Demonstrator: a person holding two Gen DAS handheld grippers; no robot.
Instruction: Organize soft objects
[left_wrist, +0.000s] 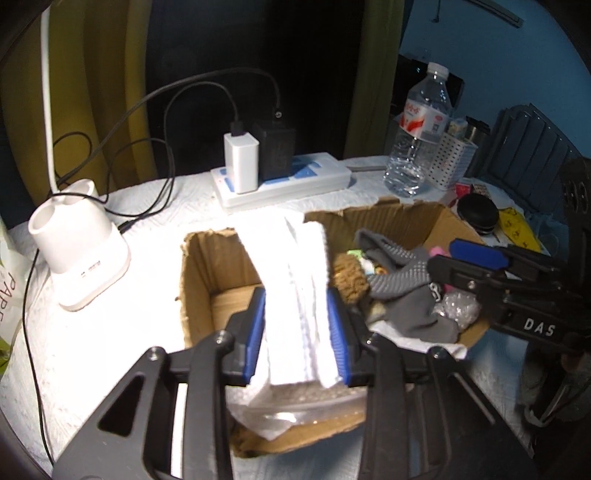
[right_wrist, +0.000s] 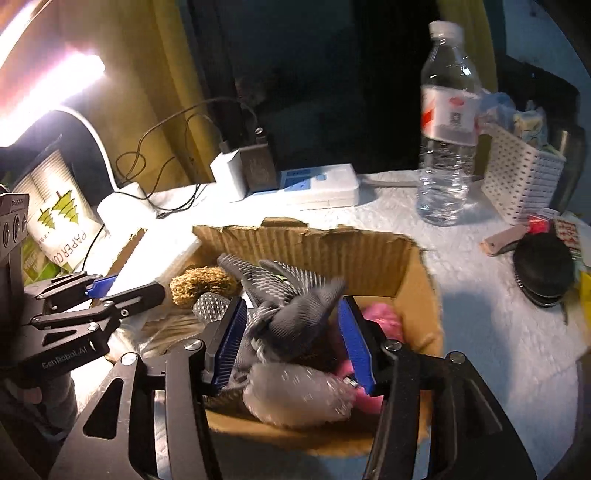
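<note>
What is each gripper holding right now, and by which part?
The left gripper clamps the folded white cloth at its near end. The right gripper straddles the gray glove; whether it grips it cannot be told.

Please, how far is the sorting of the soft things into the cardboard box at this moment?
Partly done. Already in the cardboard box: a brown scrubber, something pink and a silvery mesh ball. In hand: the left tool grips a folded white cloth over the box's left part; the right tool is open around the grey gloves. Left: releasing the cloth and placing the gloves.
</note>
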